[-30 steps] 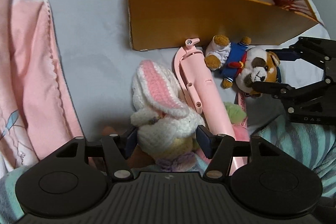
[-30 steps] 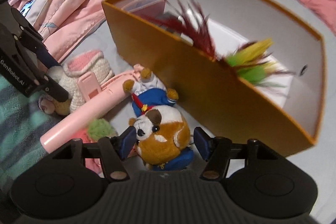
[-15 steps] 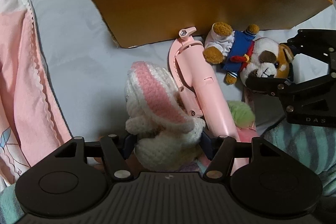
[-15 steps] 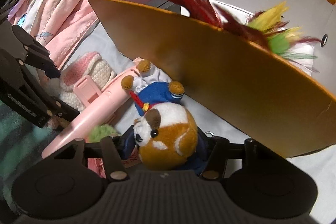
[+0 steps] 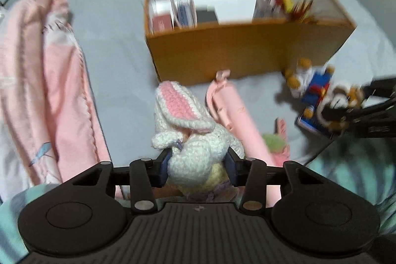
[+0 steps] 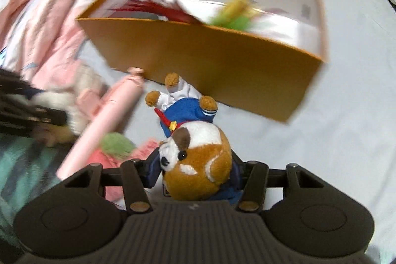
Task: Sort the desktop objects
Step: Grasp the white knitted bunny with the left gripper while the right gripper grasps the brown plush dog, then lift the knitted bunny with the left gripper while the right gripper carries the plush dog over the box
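Left gripper (image 5: pixel 198 161): its jaws are closing, and the two pads already press on the body of the crochet rabbit (image 5: pixel 195 137), so it is grasped.
Crochet rabbit: white with one pink ear; the ear points to about 11 o'clock from the gripper.
Right gripper (image 6: pixel 195 173): clenched on the head of the plush dog (image 6: pixel 195 157), with a pad on each side of it.
Plush dog: brown and white, in blue clothes, its feet pointing to 12 o'clock, toward the orange box (image 6: pixel 205 61).
Orange box: open on top, at 12 o'clock from both grippers; books and coloured feathers are inside.
Pink stick (image 5: pixel 232 110): lies just beside the rabbit, at about 1 o'clock from the left gripper; its far end is near the box wall.
Pink cloth (image 5: pixel 42 81): at 9 to 10 o'clock in the left wrist view.
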